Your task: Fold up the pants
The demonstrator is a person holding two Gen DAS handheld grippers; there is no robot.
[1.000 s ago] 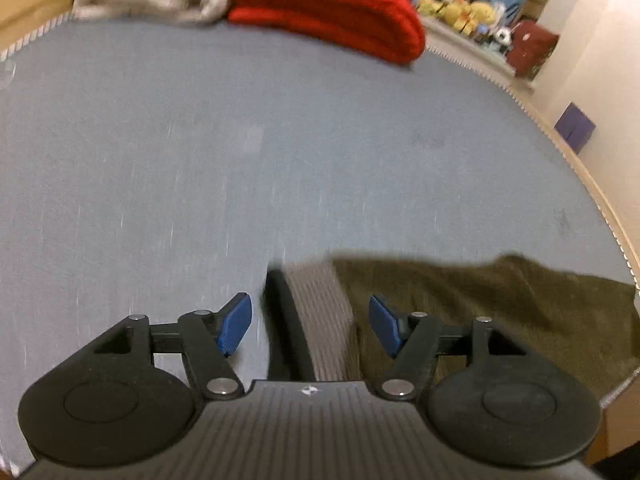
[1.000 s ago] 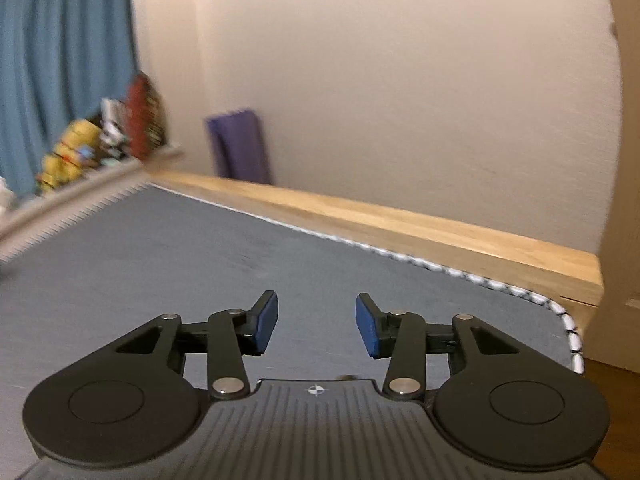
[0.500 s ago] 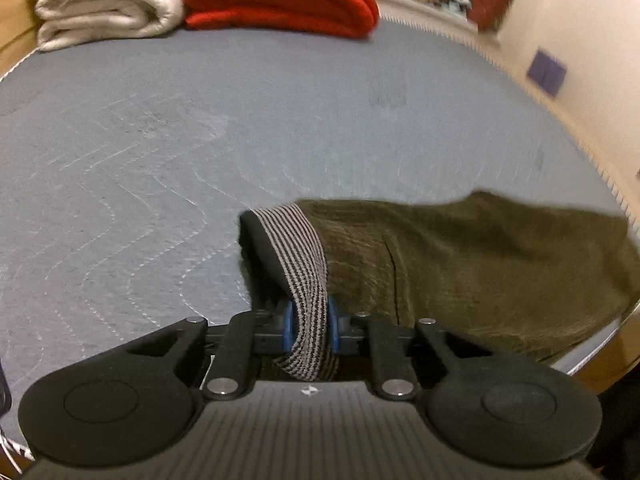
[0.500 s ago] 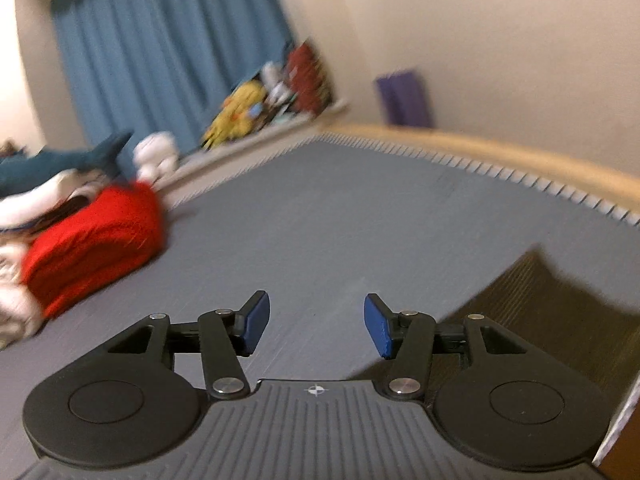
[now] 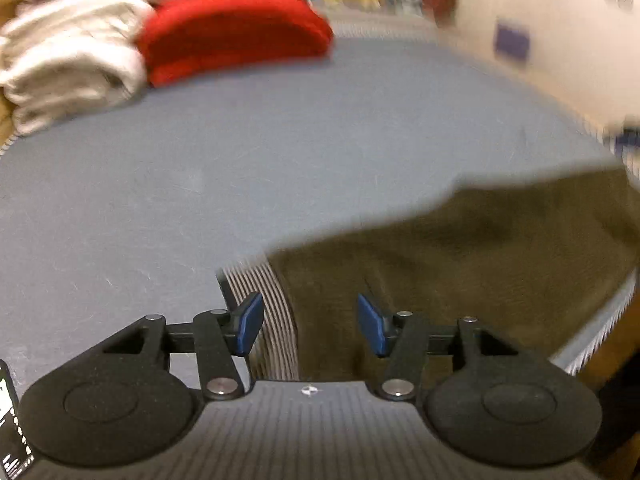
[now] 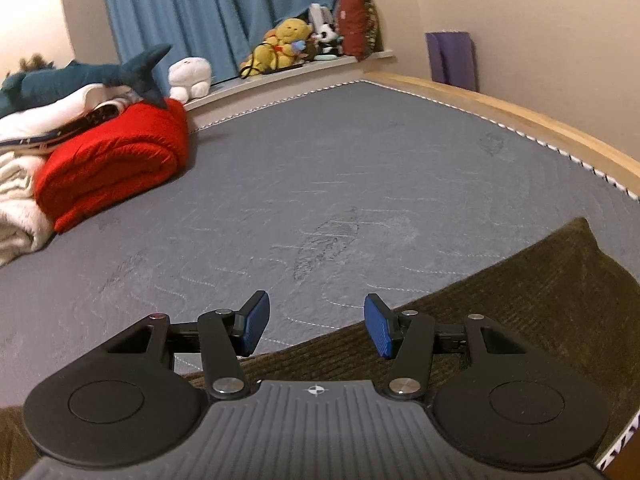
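Nearest to us, our left gripper is opening its jaws over the striped waistband of the olive pants, the 2 blue pads clear of the cloth and gripping nothing, though the view is blurred. Our right gripper hangs with its jaws parted about halfway and empty, above the edge of the pants, which lie flat along the near side of the grey mattress. Farther back sit a folded red blanket, white bedding beside it, and stuffed toys on the ledge under the blue curtain.
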